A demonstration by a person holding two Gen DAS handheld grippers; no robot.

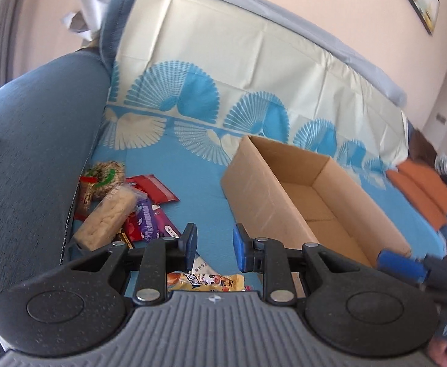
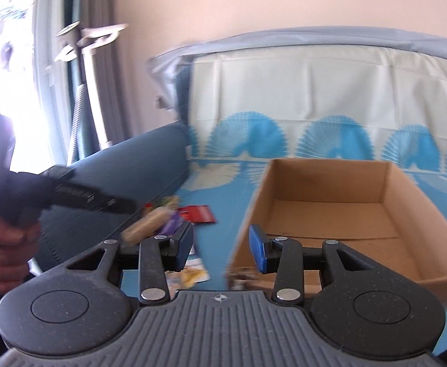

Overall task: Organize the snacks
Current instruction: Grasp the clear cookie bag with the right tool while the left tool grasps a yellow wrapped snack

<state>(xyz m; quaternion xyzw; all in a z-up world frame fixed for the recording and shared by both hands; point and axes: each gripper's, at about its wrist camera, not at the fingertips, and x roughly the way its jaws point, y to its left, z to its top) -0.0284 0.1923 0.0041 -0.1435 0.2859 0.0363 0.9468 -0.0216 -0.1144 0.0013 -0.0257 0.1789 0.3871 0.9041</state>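
- A heap of snack packets is seen at the lower left of the left-wrist frame, lying on a blue patterned cover against the sofa arm; a yellow packet lies apart, just under the left tongs.
- An empty cardboard box stands open at centre right, near the heap but not touching it.
- Both the left tongs and the right tongs are shown partly open, with nothing gripped.
- The packets are judged light, soft and crinkly, their film likely slippery; the pale wrapped loaf-like bar looks crushable.
- A hold across a flat sealed edge or the narrow middle is judged safest, with gentle pressure.
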